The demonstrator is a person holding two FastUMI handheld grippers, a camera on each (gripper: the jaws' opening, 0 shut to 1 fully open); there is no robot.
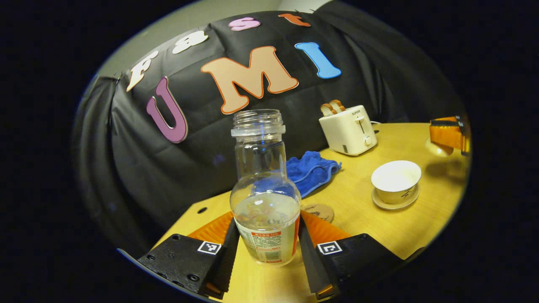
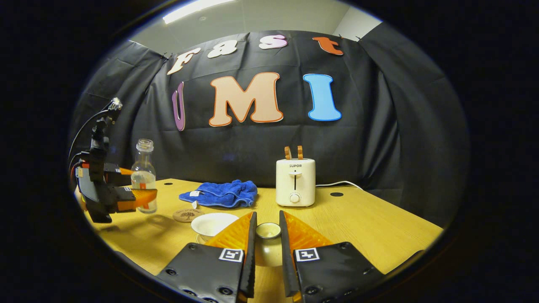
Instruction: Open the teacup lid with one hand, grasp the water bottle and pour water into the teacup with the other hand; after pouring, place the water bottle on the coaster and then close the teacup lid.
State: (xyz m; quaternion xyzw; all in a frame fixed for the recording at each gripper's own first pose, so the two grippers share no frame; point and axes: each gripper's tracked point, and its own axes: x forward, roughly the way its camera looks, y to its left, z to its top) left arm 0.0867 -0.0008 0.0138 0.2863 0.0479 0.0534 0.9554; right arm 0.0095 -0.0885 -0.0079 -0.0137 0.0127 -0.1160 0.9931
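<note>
We clamp the clear, part-filled, uncapped water bottle (image 1: 266,198) in the left gripper (image 1: 266,235) at frame centre, upright against spilling; the right gripper (image 2: 267,235) pinches the white ceramic lid (image 2: 268,230), exposing the white teacup (image 1: 396,179).

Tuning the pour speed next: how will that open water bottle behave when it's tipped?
The water bottle looks about a third full, so probably light, with water that shifts as it tilts. No cap shows, so it may spill early. Its smooth clear wall could slip between the left gripper fingers.
</note>
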